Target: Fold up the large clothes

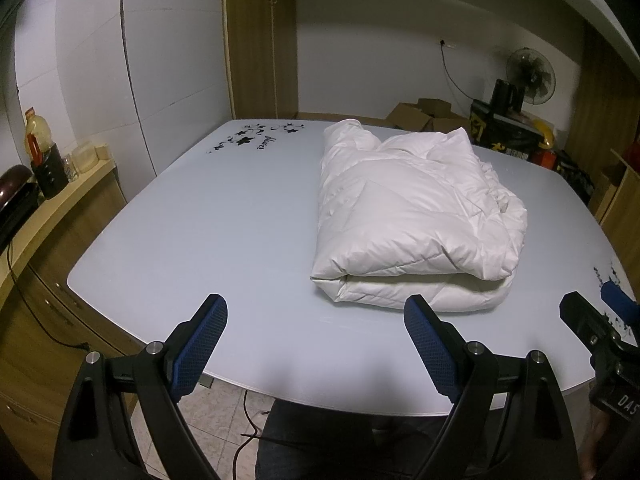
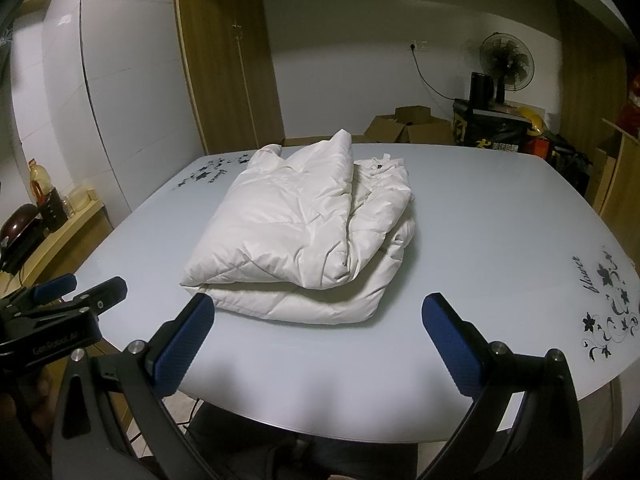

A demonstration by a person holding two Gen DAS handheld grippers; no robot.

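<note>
You're in a home, prob. a dining rm used for storage: glass dining table w/ flower decals, wooden wardrobe behind it, pedestal fan and cardboard boxes beyond its far-right edge, oil bottle on sideboard left of it.
</note>
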